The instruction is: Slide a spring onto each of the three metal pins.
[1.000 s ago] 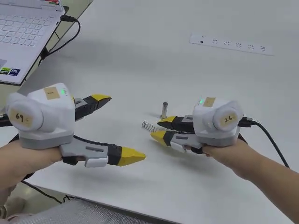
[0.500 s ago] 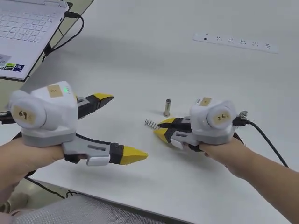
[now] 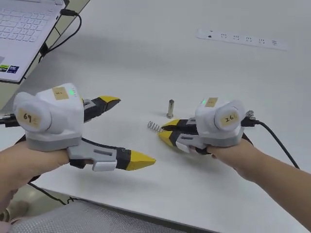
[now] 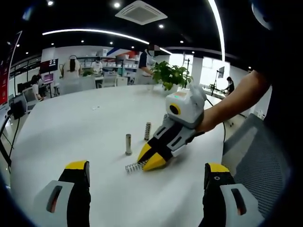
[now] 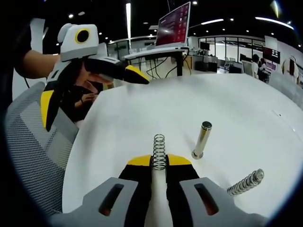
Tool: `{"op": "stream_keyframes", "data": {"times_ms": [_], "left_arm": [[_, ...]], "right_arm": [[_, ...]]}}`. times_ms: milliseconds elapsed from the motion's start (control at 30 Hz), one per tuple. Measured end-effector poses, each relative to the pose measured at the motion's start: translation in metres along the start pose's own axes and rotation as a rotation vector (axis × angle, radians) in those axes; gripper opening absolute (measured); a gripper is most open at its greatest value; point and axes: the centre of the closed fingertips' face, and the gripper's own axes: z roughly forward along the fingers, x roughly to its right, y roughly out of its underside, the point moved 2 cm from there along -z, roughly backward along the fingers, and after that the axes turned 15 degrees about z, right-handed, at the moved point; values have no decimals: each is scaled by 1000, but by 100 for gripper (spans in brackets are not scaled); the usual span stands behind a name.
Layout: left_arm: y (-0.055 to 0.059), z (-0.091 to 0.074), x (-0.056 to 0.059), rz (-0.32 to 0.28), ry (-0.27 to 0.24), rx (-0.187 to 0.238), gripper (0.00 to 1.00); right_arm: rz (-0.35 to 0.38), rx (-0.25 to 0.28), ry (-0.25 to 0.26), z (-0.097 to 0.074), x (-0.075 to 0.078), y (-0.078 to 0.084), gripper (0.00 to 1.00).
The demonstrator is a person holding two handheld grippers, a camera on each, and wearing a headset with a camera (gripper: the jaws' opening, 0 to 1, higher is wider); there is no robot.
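1. The right tool (image 5: 159,163) is pressed together on one end of a spring (image 5: 159,147). The spring juts forward from the tips, low over the desk (image 3: 146,48); whether its free end touches the surface I cannot tell.
2. The left tool (image 3: 126,130) hangs spread wide and holds nothing, off to the side of the work.
3. A bare pin (image 5: 202,140) stands on the desk just beside the spring's free end. Another pin (image 5: 245,182) further off already wears a spring, so at least one of the three looks done.
4. The spring looks light and soft, with thin wire and open coils. It will likely bend or squash if pinched hard, and may ping away if the grip slips. A hold near one end, as now, leaves the open mouth free for the pin.
5. The bare pin looks stiff, smooth and small-footed. A sideways nudge could topple it, so the spring should come down along its axis.
6. The spread tool could steady the pin near its base if it wobbles.
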Motion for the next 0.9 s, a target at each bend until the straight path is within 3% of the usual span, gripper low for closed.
{"op": "stream_keyframes", "data": {"times_ms": [567, 900], "left_arm": [[-14, 18, 9, 24, 46, 26, 97], [-20, 25, 14, 28, 81, 46, 90]], "right_arm": [[-72, 6, -18, -44, -1, -9, 8], [-107, 14, -47, -62, -11, -13, 8]]}}
